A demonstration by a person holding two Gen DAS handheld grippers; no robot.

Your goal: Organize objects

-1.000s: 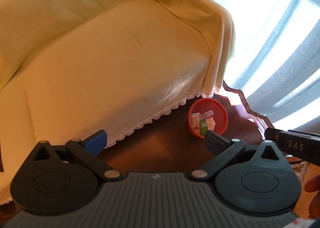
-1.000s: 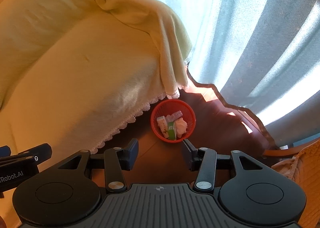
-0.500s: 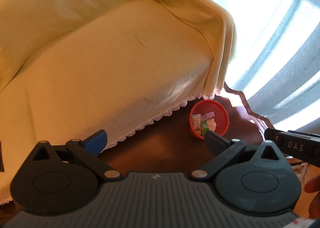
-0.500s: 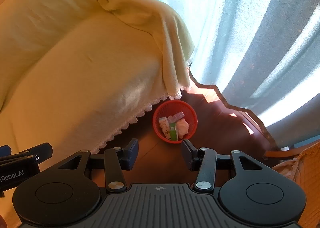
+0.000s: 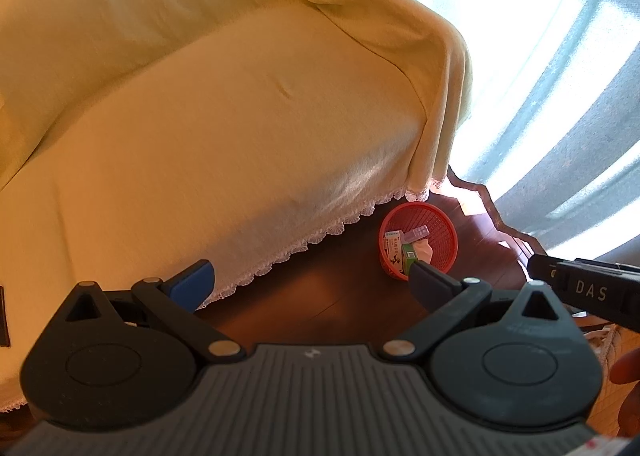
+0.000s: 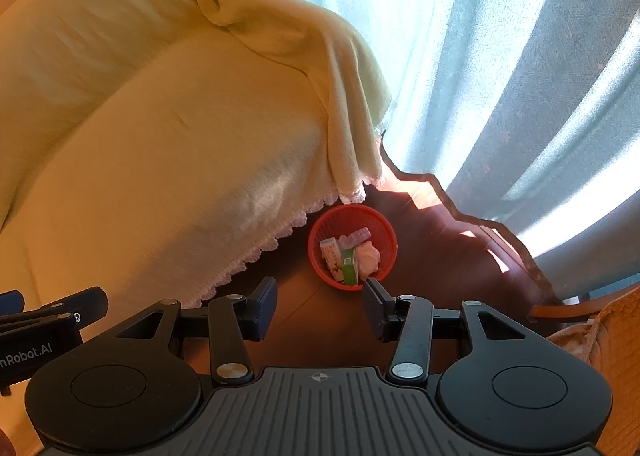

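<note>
step: looks done, nothing held | your left gripper (image 5: 310,276) wide apart, right gripper (image 6: 320,304) parted, empty | round red mesh plastic basket (image 6: 352,215) with small boxes (image 6: 338,260) just ahead on floor | next: scan for strays

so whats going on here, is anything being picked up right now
No, nothing is being held. A person holds both tools above the floor beside a sofa draped in a yellow cover. The left tool and right tool are both open and empty. Below them a red basket sits on the dark wood floor, already holding small boxes, a blister pack and crumpled tissue.
</note>
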